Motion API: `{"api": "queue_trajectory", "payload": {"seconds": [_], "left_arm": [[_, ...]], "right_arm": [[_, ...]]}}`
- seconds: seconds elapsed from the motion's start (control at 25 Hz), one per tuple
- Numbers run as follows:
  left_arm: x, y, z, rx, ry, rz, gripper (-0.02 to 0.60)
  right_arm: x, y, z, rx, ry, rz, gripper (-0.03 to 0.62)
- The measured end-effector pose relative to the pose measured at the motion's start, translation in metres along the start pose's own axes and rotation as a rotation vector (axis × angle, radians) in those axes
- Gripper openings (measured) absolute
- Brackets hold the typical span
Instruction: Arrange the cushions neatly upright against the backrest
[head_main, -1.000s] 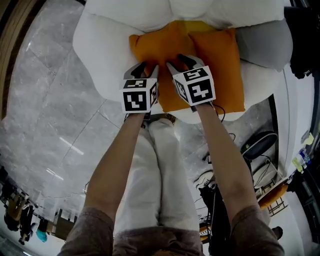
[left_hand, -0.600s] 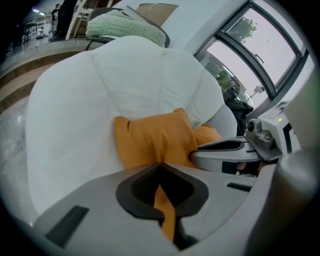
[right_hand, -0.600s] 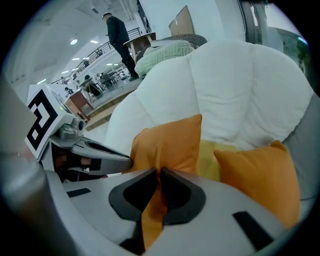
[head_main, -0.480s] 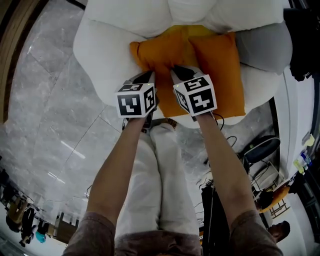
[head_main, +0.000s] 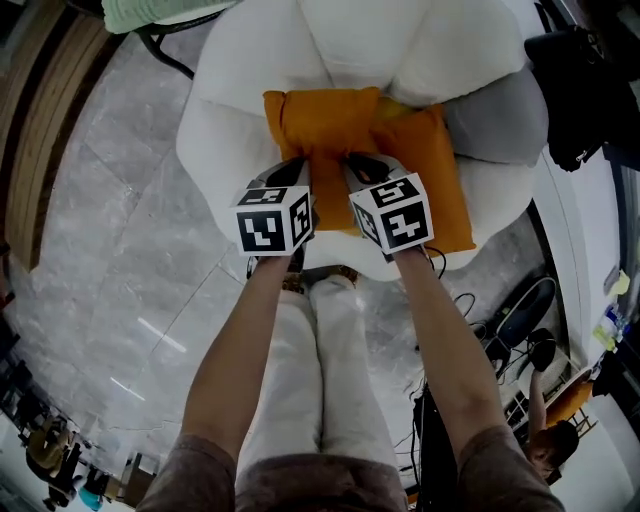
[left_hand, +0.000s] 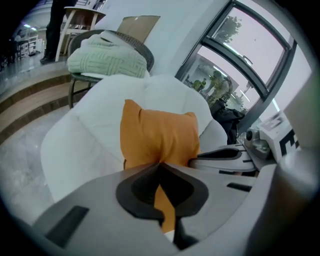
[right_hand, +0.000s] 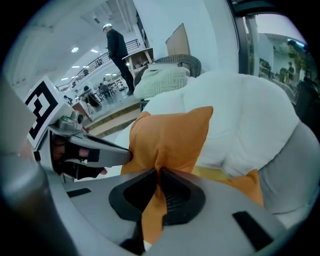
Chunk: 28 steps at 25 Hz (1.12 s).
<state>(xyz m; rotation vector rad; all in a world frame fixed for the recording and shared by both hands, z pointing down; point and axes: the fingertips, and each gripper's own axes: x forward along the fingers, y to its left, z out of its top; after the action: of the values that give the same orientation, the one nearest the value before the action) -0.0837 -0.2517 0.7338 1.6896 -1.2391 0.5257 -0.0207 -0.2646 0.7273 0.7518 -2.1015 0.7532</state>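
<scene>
1. We pinch the orange cushion (head_main: 328, 122) with both grippers along its near edge; it sits mid-seat on the white armchair (head_main: 240, 90) and rises in front of the puffy backrest (head_main: 400, 40)
2. The left gripper (left_hand: 159, 166) has its jaws pressed together on a fold of orange cloth, which runs down between the pads
3. The right gripper (right_hand: 159, 172) is likewise clamped on a thin fold of the same cushion, a strip of it hanging through the jaws
4. The two grippers sit close side by side, so each one's nose juts into the other's view
5. A second orange cushion (head_main: 428, 175) lies flat to our right, touching the held one and crowding that side of the seat
6. A yellow strip (head_main: 396, 104) shows between the two cushions and the backrest; we cannot tell what it is
7. A grey cushion (head_main: 500, 115) fills the right corner of the armchair, with something black (head_main: 580, 80) just beyond it
8. A chair with a green blanket (left_hand: 107, 57) stands behind the armchair, and cables (head_main: 500, 320) lie on the marble floor (head_main: 100, 250) to our right
</scene>
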Motion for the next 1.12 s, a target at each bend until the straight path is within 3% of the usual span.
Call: {"api": "queue_trajectory", "payload": {"seconds": [0.4,0.72,0.96,1.12], "left_arm": [[-0.048,-0.04,0.091,0.084,-0.08,-0.001,0.008],[-0.058,-0.058,0.143,0.126,-0.17,0.007,0.008],[-0.03,-0.04,0.15,0.176,-0.195,0.015,0.008],[-0.008,-0.025,0.145,0.148,-0.197,0.006,0.009]], "right_arm": [[-0.061,-0.013,0.088,0.035,-0.158,-0.083,0.041],[-0.084,-0.03,0.128,0.124,-0.321,-0.111,0.038],[-0.053,-0.043,0.127,0.086,-0.336,-0.129,0.037],[-0.03,-0.051,0.122,0.076,-0.347,-0.14,0.037]]}}
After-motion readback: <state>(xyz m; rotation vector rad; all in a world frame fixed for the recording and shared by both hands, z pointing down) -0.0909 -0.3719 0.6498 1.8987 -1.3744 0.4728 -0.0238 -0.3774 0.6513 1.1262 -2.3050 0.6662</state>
